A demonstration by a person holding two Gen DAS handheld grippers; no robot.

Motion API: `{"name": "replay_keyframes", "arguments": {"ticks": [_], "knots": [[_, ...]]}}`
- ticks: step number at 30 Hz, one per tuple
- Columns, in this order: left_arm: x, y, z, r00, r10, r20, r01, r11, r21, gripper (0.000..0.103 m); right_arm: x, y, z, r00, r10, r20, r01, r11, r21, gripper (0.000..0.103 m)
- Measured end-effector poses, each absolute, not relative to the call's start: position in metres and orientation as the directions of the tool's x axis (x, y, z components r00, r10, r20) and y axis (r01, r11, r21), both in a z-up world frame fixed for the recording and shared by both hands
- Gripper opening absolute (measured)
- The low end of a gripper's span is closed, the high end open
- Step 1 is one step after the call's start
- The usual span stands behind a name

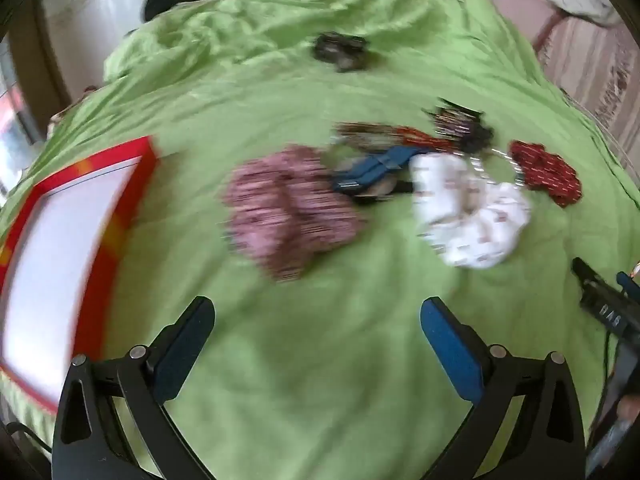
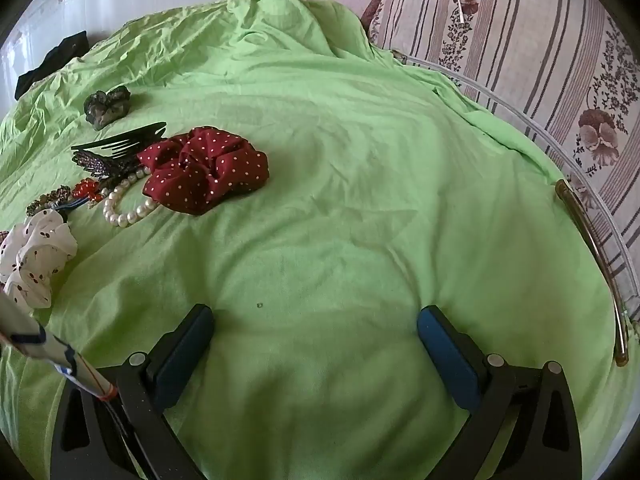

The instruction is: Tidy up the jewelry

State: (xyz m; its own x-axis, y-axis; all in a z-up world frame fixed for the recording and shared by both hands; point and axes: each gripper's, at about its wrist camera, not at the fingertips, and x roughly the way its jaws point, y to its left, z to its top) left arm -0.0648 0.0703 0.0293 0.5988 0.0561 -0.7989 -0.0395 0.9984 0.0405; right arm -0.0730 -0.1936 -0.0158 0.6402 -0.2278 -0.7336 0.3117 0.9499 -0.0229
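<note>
A pile of hair accessories and jewelry lies on a green sheet (image 2: 360, 160). The left wrist view is blurred: a pink scrunchie (image 1: 288, 208), a blue clip (image 1: 372, 170), a white patterned scrunchie (image 1: 468, 212) and a dark red dotted scrunchie (image 1: 546, 170) lie ahead of my left gripper (image 1: 316, 316), which is open and empty. The right wrist view shows the red scrunchie (image 2: 206, 170), a pearl bracelet (image 2: 126, 208), a black comb (image 2: 124, 142), a red bead piece (image 2: 86, 190) and the white scrunchie (image 2: 34, 258), all far left of my open, empty right gripper (image 2: 314, 322).
A red-framed box with a white inside (image 1: 60, 248) lies at the left. A dark green scrunchie (image 2: 106, 106) sits farther back, and black cloth (image 2: 52, 64) lies at the sheet's far edge. A metal rail (image 2: 596, 264) and striped floral upholstery (image 2: 520, 48) border the right side.
</note>
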Motion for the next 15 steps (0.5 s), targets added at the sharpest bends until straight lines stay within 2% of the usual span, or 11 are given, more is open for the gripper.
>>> {"name": "replay_keyframes", "arguments": {"ticks": [3,15], "knots": [[-0.068,0.104,0.027,0.563,0.053,-0.824,-0.083,0.997,0.007,0.103,-0.072,-0.193,-0.016,0.64,-0.23,-0.733,0.312,0.95,-0.026,0.103],[-0.078,0.147,0.031,0.546,0.152,-0.824,-0.172,0.983,0.068,0.103,-0.074,-0.194,-0.014,0.642,-0.23,-0.732,0.311,0.95,-0.025,0.103]]}}
